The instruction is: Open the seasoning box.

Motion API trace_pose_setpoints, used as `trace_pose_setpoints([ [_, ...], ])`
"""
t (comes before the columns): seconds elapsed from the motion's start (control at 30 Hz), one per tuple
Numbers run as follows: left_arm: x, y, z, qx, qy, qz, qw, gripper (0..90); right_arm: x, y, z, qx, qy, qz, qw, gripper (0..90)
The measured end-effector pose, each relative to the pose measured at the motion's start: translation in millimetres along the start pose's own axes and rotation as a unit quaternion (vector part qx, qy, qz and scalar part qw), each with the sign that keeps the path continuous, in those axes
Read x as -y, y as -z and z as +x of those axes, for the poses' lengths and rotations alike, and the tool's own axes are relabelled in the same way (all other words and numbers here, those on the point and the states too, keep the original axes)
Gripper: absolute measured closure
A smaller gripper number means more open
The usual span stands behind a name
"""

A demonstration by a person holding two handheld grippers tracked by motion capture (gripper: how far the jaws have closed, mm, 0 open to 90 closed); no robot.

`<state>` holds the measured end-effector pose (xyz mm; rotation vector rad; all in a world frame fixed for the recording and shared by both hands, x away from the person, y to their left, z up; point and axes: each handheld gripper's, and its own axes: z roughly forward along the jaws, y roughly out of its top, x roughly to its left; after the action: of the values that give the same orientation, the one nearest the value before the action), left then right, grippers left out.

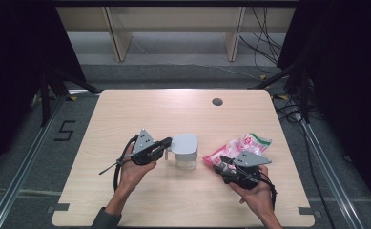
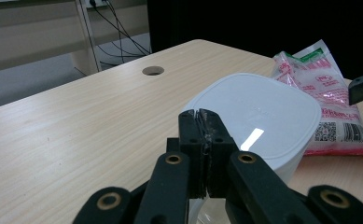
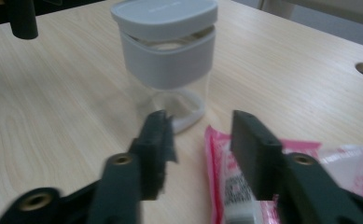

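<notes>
Clear jar (image 1: 186,161) with grey lid (image 1: 185,142) on, upright, table center-front. Pink-and-white printed snack bag (image 1: 242,145) lying flat just right of jar, crumpled, not touching it, green strip at far end.

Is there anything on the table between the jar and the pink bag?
No. In the high view, just bare wooden table lies between the jar and the pink bag; the right gripper view shows that same bare strip.
</notes>
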<state>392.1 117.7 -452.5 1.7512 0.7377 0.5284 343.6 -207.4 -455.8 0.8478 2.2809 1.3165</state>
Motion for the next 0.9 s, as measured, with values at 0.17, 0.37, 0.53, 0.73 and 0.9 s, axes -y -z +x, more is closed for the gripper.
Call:
trace_pose_setpoints([
  [0.17, -0.1, 0.4, -0.5, 0.0, -0.002, 0.001, 1.0, 87.9, -10.0, -13.9, 0.1, -0.005, 0.003, -0.002, 1.0, 74.2],
  [0.37, 0.0, 0.4, -0.7, 0.001, -0.001, 0.0, 1.0, 87.9, -17.9, -25.6, 0.3, -0.019, -0.001, 0.002, 0.9998, 86.4],
  [0.53, 0.3, 0.6, -0.1, 0.001, -0.002, 0.002, 1.0, 88.0, -23.0, -32.3, 0.5, -0.019, 0.011, 0.002, 0.9998, 90.0],
  [0.73, 0.5, 0.9, 0.7, 0.001, -0.004, 0.003, 1.0, 88.0, -30.9, -39.8, 4.6, -0.02, 0.016, -0.003, 0.9997, 90.0],
  [0.9, 0.8, 1.2, 0.2, -0.003, 0.004, 0.005, 1.0, 88.0, -36.1, -43.3, 6.7, -0.026, 0.019, 0.001, 0.9995, 90.0],
])
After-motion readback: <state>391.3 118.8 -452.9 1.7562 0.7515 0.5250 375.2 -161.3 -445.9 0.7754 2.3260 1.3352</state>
